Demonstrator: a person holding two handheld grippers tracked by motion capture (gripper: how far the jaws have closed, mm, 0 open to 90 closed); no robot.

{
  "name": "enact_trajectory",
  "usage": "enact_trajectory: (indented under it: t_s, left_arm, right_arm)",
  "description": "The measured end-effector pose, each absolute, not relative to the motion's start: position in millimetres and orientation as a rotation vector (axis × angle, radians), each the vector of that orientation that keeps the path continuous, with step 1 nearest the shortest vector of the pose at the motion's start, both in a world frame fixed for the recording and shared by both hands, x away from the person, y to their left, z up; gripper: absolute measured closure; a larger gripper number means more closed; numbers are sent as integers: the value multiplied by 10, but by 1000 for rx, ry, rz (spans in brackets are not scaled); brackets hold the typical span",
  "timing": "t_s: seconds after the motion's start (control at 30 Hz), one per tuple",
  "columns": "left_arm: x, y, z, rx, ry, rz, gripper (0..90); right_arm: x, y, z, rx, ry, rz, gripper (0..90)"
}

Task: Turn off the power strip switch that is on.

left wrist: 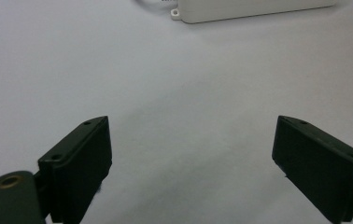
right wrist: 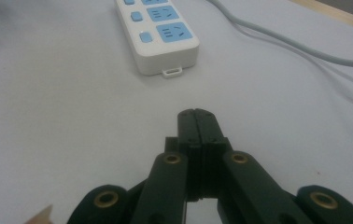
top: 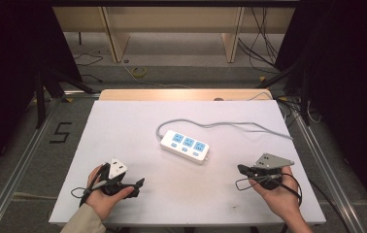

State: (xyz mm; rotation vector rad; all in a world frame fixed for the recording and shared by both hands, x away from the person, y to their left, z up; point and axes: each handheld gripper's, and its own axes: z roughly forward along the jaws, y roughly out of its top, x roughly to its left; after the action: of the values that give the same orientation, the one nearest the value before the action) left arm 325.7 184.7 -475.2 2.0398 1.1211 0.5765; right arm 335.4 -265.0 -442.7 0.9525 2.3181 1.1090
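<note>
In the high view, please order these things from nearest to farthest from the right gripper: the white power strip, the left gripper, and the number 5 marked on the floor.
From the right gripper, near the table's right front:
1. White power strip, at the table's middle, up and to the left.
2. Left gripper, across the table near its left front.
3. Number 5, on the floor beyond the table's left edge.

Light: even, from overhead; table (top: 123, 126) bright, surroundings dark
Shadows: soft, faint under power strip (top: 185, 145)
Glare: none
Focus: high view slightly soft; left gripper (left wrist: 191, 154) jaws blurred; right gripper (right wrist: 197, 122) sharper
</note>
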Motion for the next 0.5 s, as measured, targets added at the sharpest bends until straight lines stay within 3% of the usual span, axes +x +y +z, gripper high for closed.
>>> enact_trajectory:
  t_s: [0.5]
  left_arm:
    - [3260,1860,-4747,2041,1124,582,116]
  right_arm:
    - [3404,-2564,-4396,937,2326,1105,900]
